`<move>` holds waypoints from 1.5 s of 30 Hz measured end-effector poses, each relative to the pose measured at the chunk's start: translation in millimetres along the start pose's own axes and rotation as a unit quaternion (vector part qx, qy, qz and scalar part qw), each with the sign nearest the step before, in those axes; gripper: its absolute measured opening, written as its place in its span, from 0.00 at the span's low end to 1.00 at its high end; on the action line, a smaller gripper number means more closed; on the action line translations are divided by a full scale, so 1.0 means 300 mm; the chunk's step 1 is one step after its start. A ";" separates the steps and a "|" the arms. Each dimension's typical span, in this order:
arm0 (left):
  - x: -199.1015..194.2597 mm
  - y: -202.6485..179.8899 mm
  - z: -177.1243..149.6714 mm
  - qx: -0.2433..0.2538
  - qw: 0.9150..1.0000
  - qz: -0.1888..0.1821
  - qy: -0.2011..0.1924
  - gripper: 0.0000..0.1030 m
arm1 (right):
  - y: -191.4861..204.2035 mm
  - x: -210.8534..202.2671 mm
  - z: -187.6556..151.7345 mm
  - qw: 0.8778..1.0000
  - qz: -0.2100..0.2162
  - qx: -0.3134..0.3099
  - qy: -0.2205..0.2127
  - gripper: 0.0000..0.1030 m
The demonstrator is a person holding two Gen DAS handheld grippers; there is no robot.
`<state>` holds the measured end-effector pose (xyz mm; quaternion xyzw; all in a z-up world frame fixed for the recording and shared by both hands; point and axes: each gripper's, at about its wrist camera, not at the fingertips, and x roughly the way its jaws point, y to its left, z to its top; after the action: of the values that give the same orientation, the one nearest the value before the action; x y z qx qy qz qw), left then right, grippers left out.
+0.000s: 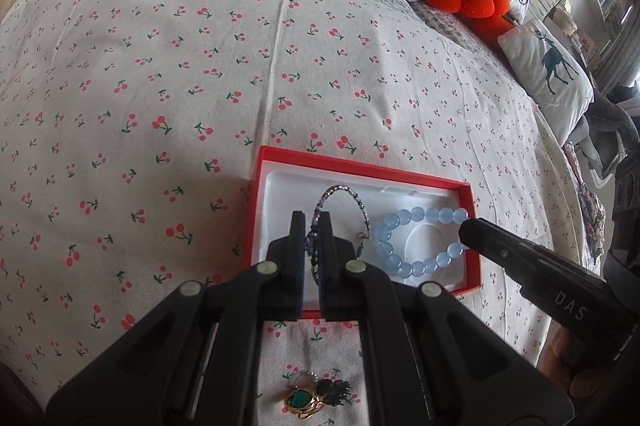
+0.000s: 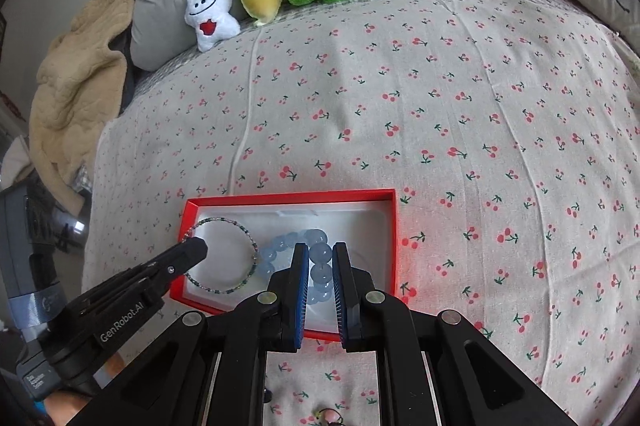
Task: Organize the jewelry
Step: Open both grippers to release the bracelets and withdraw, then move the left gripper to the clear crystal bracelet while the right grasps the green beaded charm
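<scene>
Hiding bracelet [image 1: 316, 258] segment, tool [image 1: 311, 226] clamped

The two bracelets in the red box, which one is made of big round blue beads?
The blue bead bracelet, lying on the box's right side between the right hand-held gripper's fingers. The thin multicoloured bracelet is the other.

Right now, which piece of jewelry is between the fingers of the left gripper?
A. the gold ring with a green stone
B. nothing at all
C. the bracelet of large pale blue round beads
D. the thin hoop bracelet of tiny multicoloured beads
D: the left gripper is shut on the thin hoop bracelet of tiny multicoloured beads over the red box with a white liner, while the bracelet of large pale blue round beads sits in the right gripper.
</scene>
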<state>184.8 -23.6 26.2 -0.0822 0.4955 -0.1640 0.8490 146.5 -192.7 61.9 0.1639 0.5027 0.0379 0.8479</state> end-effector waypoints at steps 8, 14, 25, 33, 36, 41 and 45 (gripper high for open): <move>-0.058 -0.034 -0.012 0.024 0.999 0.025 -0.014 0.40 | -0.001 -0.081 -0.006 1.000 -0.018 -0.009 -0.020 0.16; -0.139 -0.057 -0.054 0.051 0.997 0.051 -0.022 0.62 | 0.004 -0.166 -0.061 0.999 -0.036 -0.030 -0.025 0.33; -0.257 -0.053 -0.234 0.071 0.994 0.086 -0.013 0.80 | -0.035 -0.285 -0.219 0.999 -0.031 -0.025 -0.028 0.69; -0.304 -0.030 -0.384 0.075 0.993 0.095 -0.011 0.80 | -0.077 -0.295 -0.348 0.999 -0.029 -0.025 -0.012 0.73; -0.323 -0.024 -0.438 0.082 0.992 0.091 -0.019 0.80 | -0.078 -0.293 -0.397 0.999 -0.028 -0.038 -0.005 0.74; -0.327 -0.010 -0.511 0.108 0.989 0.093 -0.022 0.80 | -0.076 -0.283 -0.471 0.997 -0.033 -0.065 -0.004 0.75; -0.314 0.005 -0.570 0.122 0.988 0.091 -0.021 0.80 | -0.075 -0.247 -0.535 0.995 -0.040 -0.088 0.008 0.76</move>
<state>-6.2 15.8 17.8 0.0640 0.4592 -0.1437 0.8743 -31.0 -192.4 46.2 0.0677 0.5103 0.0490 0.8559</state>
